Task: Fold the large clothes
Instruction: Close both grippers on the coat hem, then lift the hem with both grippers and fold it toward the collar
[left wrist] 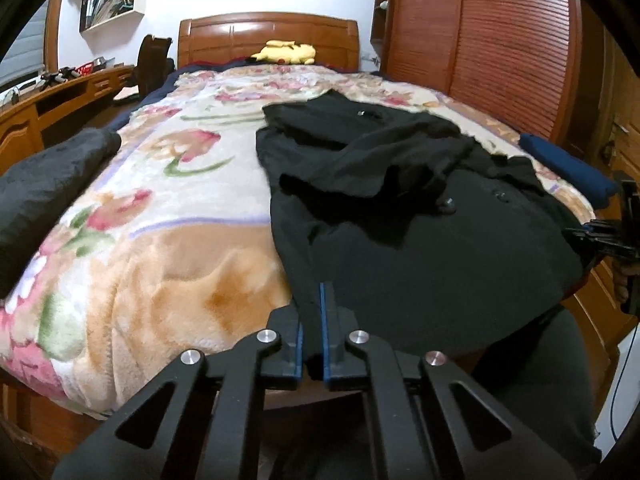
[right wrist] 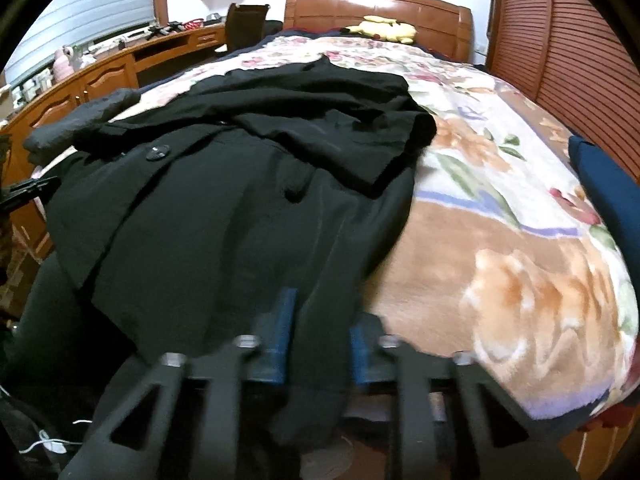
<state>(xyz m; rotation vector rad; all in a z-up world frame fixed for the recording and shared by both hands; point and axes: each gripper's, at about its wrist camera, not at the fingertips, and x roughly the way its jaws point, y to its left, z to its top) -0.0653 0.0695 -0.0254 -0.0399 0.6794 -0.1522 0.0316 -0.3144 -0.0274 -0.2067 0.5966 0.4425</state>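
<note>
Lying across the foot half of the bed, the black coat (left wrist: 420, 208) is spreading flat on the floral blanket (left wrist: 160, 216), its hem hanging over the near edge toward me and its sleeves already crossing over the chest. I am pinching that hem at two corners so I can lift it evenly: my left gripper (left wrist: 312, 320) is clamping the left hem edge tight between its blue pads, and my right gripper (right wrist: 316, 344) is closing on the right hem fold, cloth bunching between its fingers. Both are sitting at the overhanging edge because that is where fabric is easiest to seize. Beyond, a yellow plush (left wrist: 286, 53) is resting by the headboard (left wrist: 268, 36).
</note>
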